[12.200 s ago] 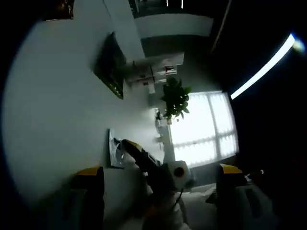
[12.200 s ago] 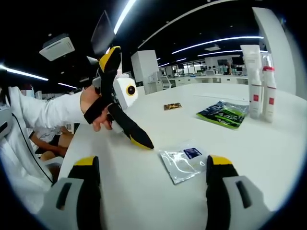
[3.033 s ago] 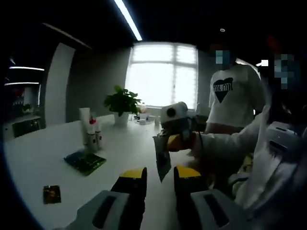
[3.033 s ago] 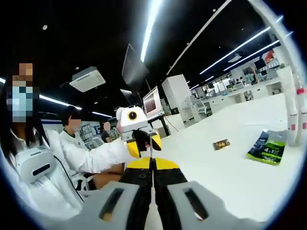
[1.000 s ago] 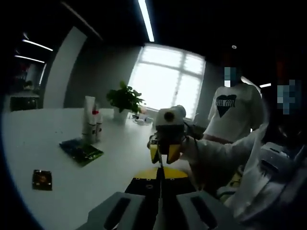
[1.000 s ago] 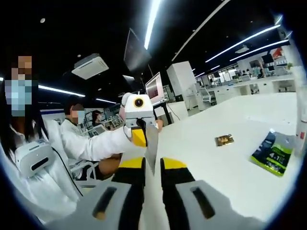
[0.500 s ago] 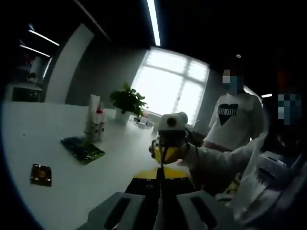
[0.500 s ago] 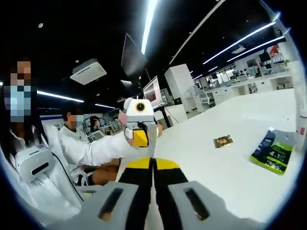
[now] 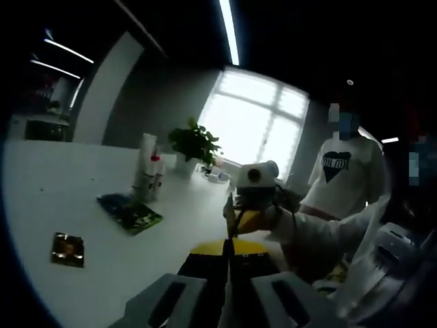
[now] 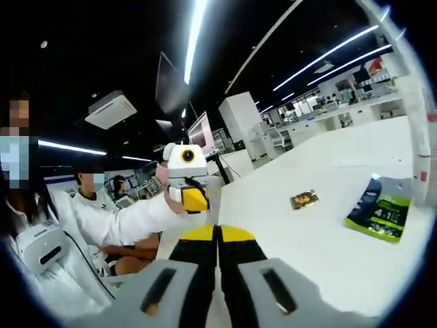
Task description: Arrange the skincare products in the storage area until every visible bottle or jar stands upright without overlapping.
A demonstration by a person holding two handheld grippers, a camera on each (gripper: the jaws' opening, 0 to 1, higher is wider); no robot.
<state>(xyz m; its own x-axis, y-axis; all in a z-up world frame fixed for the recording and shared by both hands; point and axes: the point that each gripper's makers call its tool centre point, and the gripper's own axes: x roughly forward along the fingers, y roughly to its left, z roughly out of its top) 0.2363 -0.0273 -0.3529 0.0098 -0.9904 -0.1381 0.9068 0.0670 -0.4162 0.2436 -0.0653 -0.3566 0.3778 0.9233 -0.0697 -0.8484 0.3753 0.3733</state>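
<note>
Each claw, the left claw [image 9: 227,247] and the right claw [image 10: 218,234], has grey moulded arms ending in black jaws with yellow tips, and the person wears long white sleeves [image 10: 116,220].

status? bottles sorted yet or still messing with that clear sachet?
Done: two tall bottles stand upright side by side on the white table. In hand: left gripper and right gripper are both shut on the thin clear sachet, held up edge-on between them. Left: green packet and small brown sachet lie flat, untouched.
</note>
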